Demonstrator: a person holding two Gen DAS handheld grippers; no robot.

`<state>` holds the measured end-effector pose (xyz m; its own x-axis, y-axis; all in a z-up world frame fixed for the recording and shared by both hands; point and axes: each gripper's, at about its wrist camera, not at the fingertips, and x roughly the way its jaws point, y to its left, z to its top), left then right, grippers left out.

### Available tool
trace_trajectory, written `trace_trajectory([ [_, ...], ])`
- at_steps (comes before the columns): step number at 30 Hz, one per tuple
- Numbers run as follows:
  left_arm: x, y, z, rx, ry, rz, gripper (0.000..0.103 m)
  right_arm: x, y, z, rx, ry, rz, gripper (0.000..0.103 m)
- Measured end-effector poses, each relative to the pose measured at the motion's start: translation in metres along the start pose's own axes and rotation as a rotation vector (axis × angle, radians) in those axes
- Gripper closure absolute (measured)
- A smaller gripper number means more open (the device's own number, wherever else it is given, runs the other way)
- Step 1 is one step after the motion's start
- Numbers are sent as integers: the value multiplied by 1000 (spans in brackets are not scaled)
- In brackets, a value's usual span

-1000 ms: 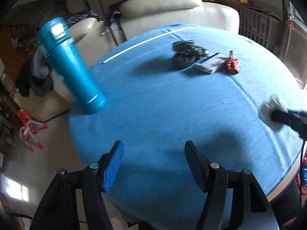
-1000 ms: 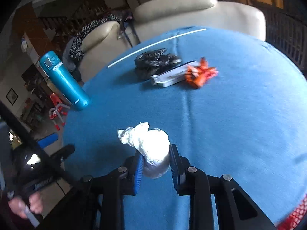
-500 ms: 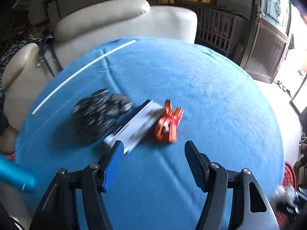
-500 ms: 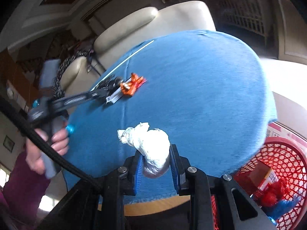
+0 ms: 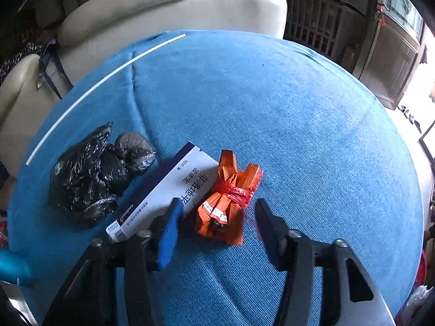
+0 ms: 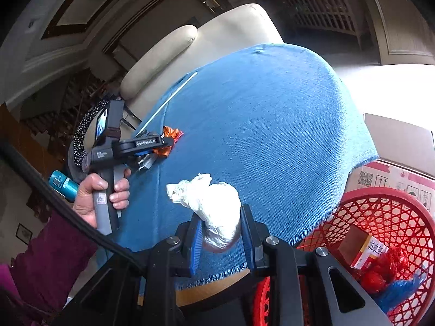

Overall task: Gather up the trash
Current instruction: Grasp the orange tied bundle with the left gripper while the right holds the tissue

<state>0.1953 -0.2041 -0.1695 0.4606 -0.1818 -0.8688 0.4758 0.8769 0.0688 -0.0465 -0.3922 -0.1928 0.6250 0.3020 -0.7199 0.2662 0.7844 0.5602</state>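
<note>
Left tool (image 5: pixel 214 217) has been closing its jaws around the orange wrapper bundle (image 5: pixel 228 198), low centre on the blue tabletop (image 5: pixel 299 122), pads not touching yet. Right tool (image 6: pixel 221 240) is clamped on a white wad (image 6: pixel 214 212), with the red basket (image 6: pixel 380 212) at lower right.

Round table under blue cloth (image 5: pixel 272 103), cream leather armchair (image 5: pixel 163 11) just behind it, teal flask (image 6: pixel 64 187) at the table's edge, cardboard box (image 6: pixel 394 146) on the floor, dark wooden railing (image 5: pixel 312 19).
</note>
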Motion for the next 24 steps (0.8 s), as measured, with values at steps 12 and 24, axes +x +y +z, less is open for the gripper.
trace_trajectory([
  [12, -4, -9, -8, 11, -9, -93, 77, 5, 8, 2, -19, 11, -11, 75],
  [24, 18, -29, 5, 59, -7, -59, 75, -10, -13, 8, 38, -44, -40, 75],
])
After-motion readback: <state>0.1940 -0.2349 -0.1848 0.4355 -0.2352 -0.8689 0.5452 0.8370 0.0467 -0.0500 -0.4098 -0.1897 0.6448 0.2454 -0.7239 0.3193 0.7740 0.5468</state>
